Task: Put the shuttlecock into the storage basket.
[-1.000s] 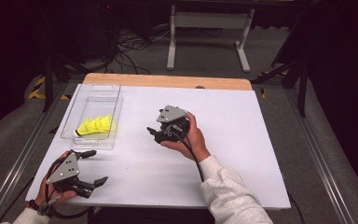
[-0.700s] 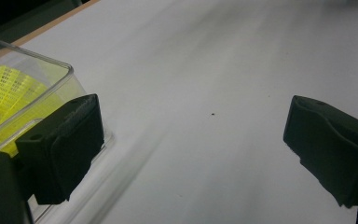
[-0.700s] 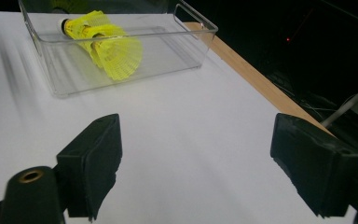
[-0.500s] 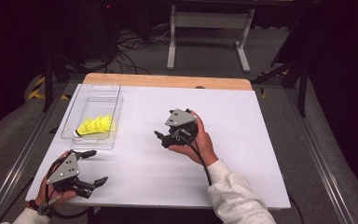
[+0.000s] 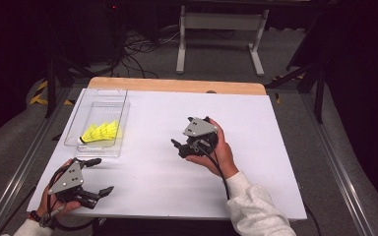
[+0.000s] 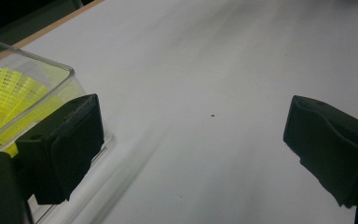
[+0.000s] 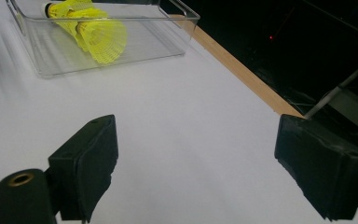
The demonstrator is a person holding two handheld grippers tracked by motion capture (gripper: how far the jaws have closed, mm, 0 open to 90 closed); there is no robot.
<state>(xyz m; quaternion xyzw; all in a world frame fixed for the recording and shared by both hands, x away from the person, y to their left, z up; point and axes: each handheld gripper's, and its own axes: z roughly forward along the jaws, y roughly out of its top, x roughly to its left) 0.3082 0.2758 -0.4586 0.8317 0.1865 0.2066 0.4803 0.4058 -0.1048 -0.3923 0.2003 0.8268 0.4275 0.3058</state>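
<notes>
The yellow shuttlecocks (image 5: 101, 132) lie on their sides inside a clear plastic tray (image 5: 119, 114), in its near half, with their dark tips pointing to the left edge of the surface (image 5: 256, 147). The tray stands in the far left part of the white surface, close to its left edge and not far from the wooden strip (image 5: 177, 85) along the far edge. Just in front of the tray's near corner, at the near left corner of the surface, the left tongs (image 5: 96, 176) rest in the person's left hand; they are spread wide with nothing between them, and in the left gripper view one jaw stands just beside the tray's rounded corner (image 6: 67, 74) while bare white surface lies between the jaws. To the right of the tray a broad white area is free, and then come the right tongs (image 5: 178, 147) in the right hand (image 5: 215, 150), near the middle of the surface and well apart from the tray. Their jaws have just been opening and now stand wide, with nothing between them; they point to the left, toward the tray. In the right gripper view the tray (image 7: 182, 11) with the shuttlecocks (image 7: 91, 25) is seen farther off, across free surface, and the wooden strip (image 7: 242, 70) runs at the right. The right half of the surface is bare up to its right edge.
</notes>
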